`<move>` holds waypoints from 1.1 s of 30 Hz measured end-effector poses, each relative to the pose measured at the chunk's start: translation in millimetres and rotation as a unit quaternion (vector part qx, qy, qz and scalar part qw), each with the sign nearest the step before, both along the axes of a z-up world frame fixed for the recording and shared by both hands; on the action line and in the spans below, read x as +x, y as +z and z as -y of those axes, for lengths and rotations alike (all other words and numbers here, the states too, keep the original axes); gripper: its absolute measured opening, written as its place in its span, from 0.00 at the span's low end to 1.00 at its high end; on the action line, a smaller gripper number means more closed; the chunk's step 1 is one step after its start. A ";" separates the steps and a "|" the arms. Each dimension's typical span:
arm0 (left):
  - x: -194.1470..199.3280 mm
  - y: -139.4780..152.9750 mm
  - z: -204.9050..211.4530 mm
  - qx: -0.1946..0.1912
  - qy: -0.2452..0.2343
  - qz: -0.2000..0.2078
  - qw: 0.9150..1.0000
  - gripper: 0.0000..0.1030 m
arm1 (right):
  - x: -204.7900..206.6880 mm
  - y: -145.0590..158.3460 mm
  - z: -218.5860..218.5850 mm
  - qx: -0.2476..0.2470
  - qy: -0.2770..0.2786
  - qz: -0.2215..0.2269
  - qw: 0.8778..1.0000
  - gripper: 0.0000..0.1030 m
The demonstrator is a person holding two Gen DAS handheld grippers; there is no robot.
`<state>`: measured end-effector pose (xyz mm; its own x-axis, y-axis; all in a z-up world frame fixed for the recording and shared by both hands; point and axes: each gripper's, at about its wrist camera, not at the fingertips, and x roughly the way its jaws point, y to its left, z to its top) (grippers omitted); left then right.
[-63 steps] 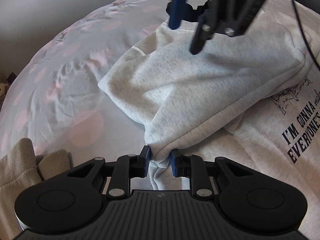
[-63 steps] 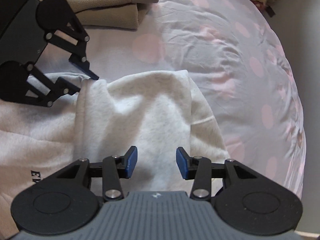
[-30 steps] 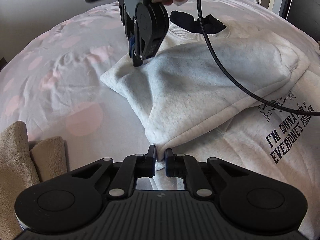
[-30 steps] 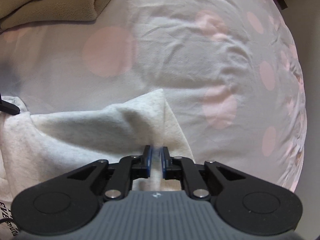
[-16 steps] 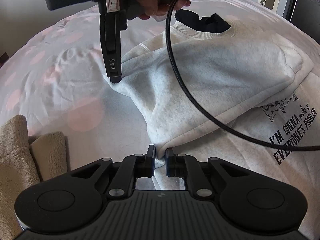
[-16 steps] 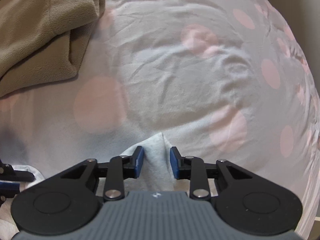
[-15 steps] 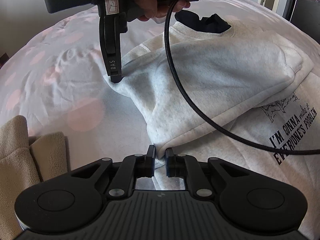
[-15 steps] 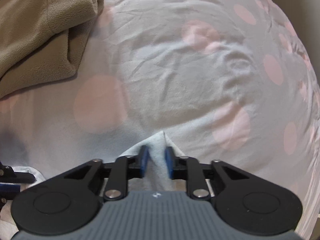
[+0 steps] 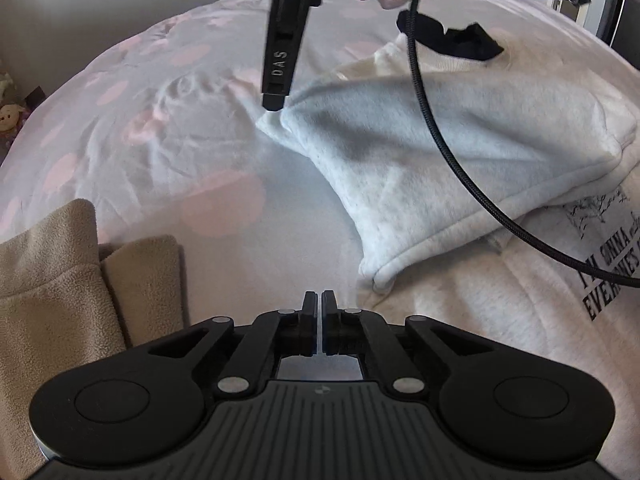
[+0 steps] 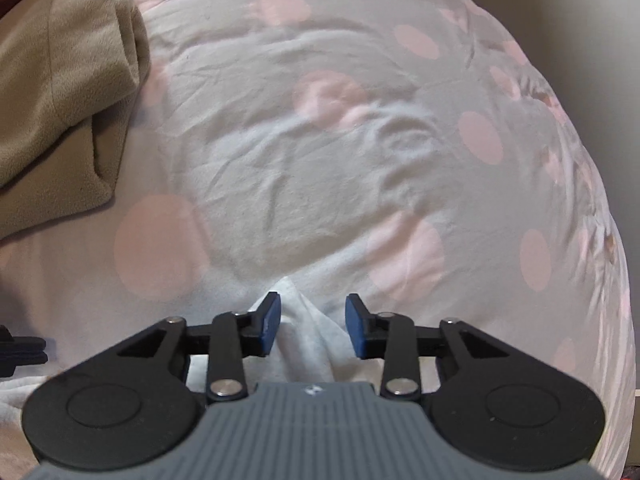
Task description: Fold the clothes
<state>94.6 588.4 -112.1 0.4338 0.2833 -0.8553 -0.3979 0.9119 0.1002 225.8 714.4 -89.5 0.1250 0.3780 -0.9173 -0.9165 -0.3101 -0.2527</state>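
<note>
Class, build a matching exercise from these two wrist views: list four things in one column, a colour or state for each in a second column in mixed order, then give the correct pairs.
Things:
1. left tool
2. right tool
3. fleece garment
4. bedsheet

Colour or state:
A. white with pink dots
B. jaws apart and opening, a point of the grey sweatshirt lying between them
C. jaws shut, nothing between them
D. tan, folded

Pairs: 1-C, 2-B, 3-D, 4-A
</note>
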 end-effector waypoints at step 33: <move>53.4 -36.0 57.1 0.069 0.012 0.014 0.997 0.18 | 159.6 -51.9 433.1 0.160 -0.464 -0.104 0.865 0.31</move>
<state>148.0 531.3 -148.1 0.4482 0.4081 -0.7953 -0.4234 0.8805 0.2133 385.4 281.3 -141.5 0.3558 0.4415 -0.8237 -0.7691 0.6390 0.0103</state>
